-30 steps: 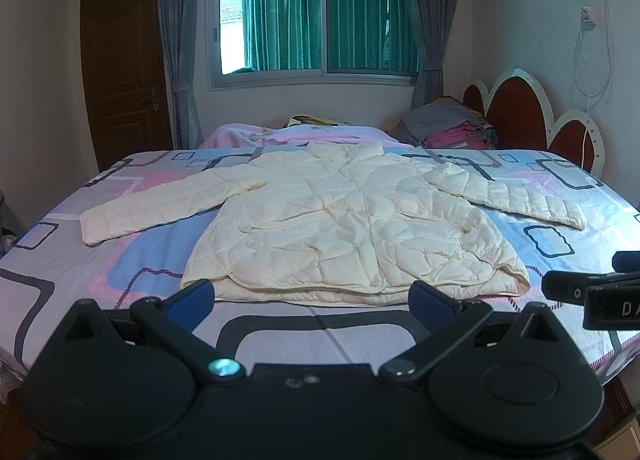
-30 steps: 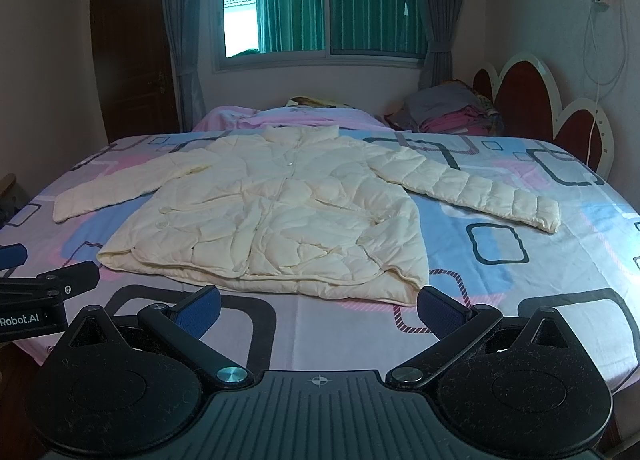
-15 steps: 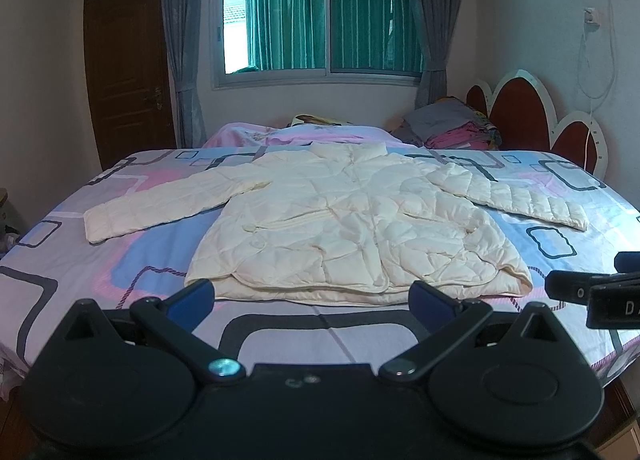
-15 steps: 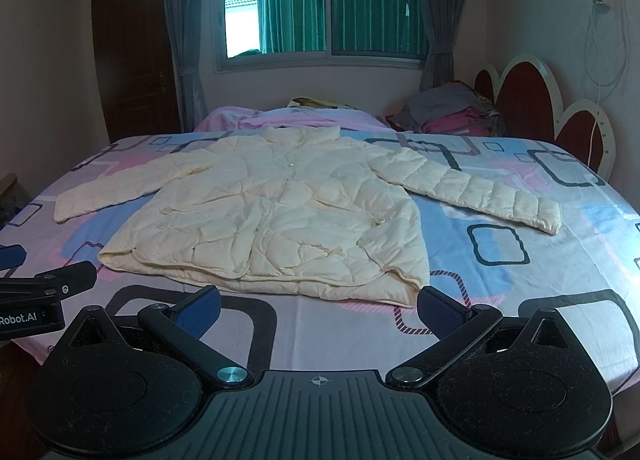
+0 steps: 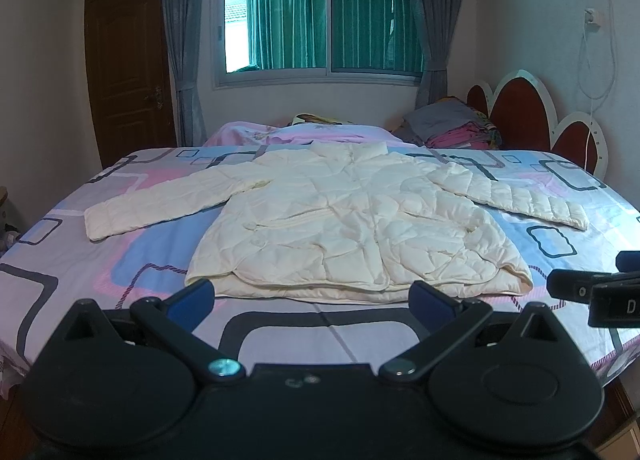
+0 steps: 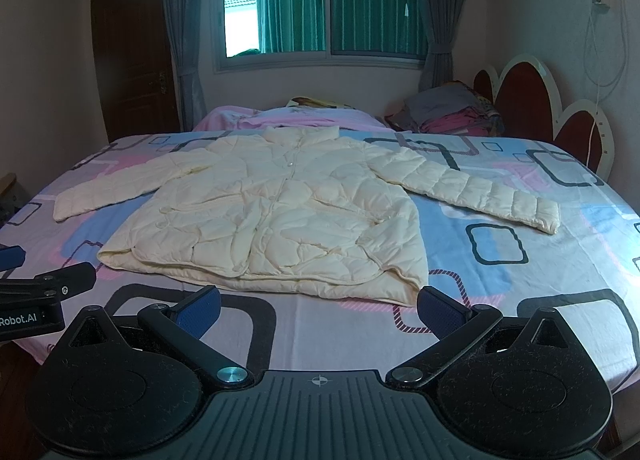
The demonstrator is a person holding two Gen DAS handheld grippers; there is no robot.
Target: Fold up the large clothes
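A cream quilted jacket point(image 5: 352, 219) lies flat and face up on the bed, both sleeves spread out to the sides, collar toward the window. It also shows in the right wrist view point(image 6: 280, 215). My left gripper point(image 5: 312, 296) is open and empty, held just short of the jacket's hem near the bed's front edge. My right gripper point(image 6: 320, 304) is open and empty, at the hem's right corner. Each gripper shows at the edge of the other's view.
The bed point(image 5: 120, 260) has a pink, blue and grey patterned sheet. A pile of folded clothes point(image 5: 456, 127) sits at the far right by the red headboard point(image 5: 520, 111). A pink blanket point(image 6: 280, 115) lies beyond the collar. A door point(image 5: 128, 71) stands at left.
Both views have shifted slightly, the jacket sitting a touch higher and to the right in the left wrist view. The jacket has not moved and both grippers stay open.
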